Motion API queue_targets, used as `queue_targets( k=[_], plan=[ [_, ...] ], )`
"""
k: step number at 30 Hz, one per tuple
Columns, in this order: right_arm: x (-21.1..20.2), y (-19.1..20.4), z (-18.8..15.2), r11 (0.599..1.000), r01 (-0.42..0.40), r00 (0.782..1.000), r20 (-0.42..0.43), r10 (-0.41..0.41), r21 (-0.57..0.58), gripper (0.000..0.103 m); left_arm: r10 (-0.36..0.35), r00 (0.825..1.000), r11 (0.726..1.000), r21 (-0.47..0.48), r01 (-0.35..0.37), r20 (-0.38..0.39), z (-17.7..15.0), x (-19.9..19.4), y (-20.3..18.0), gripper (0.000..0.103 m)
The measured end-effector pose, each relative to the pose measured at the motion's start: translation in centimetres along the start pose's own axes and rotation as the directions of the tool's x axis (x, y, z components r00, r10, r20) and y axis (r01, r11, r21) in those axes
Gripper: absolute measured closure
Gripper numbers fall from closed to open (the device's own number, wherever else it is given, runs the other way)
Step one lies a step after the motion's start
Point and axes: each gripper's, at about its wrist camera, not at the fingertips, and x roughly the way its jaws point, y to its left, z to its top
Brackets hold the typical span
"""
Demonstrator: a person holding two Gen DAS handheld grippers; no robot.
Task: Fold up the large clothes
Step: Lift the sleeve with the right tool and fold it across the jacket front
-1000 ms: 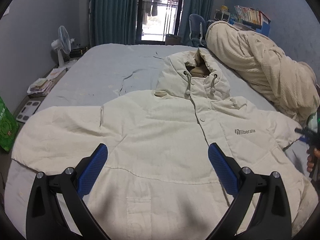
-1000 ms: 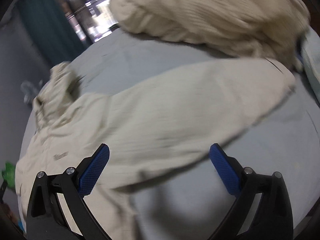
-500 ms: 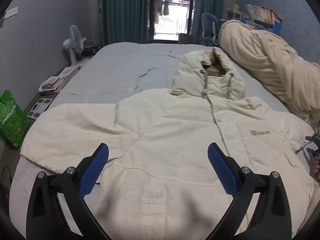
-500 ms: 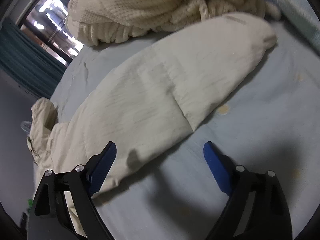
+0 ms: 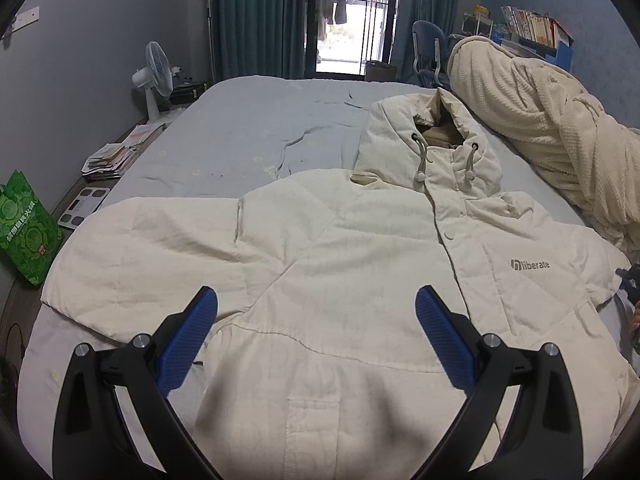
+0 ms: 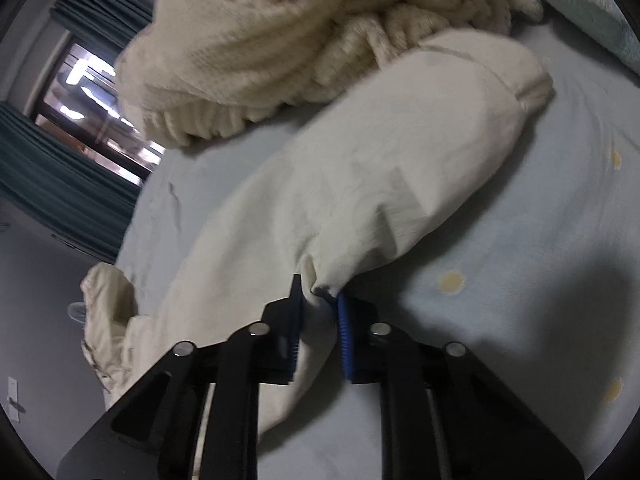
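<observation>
- Pale blue bedsheet [image 5: 248,148] is covering the bed, carrying everything below.
- Cream hooded jacket [image 5: 360,264] is lying front-up and spread flat on the sheet, hood [image 5: 424,136] pointing toward the window, both sleeves stretched sideways.
- Knitted cream blanket [image 5: 532,120] is lying heaped along the bed's right edge, just beside the jacket's right sleeve [image 6: 420,152].
- Left gripper [image 5: 316,332] is hovering over the jacket's lower front, blue pads [image 5: 188,340] standing wide apart, gripping nothing.
- Right gripper [image 6: 320,304] is pinching a fold of the sleeve's lower edge, its jaws having just been closing onto the fabric.
</observation>
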Motion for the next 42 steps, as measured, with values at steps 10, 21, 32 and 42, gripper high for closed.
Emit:
queue_targets(
  k=[10, 21, 32, 42],
  plan=[
    [-3.7, 9.4, -1.3, 0.965, -0.218, 0.974, 0.029, 0.224, -0.143, 0.094, -0.008, 1.000, 1.000, -0.017, 0.009, 0.010, 0.1, -0.5, 0.0, 0.008],
    [-5.3, 19.0, -6.9, 0.884, -0.388, 0.921, -0.090, 0.378, -0.262, 0.095, -0.023, 0.999, 0.999, -0.048, 0.025, 0.036, 0.2, -1.6, 0.7, 0.008],
    [-5.9, 26.4, -12.7, 0.795, -0.506, 0.863, -0.215, 0.458, -0.334, 0.095, -0.044, 0.998, 0.996, -0.075, 0.048, 0.052, 0.5, -2.3, 1.4, 0.008],
    [-2.4, 29.6, -20.4, 0.745, -0.503, 0.853, -0.391, 0.346, -0.437, 0.094, -0.055, 0.997, 0.992, -0.108, 0.060, 0.053, 0.7, -2.4, 2.0, 0.008]
  ],
)
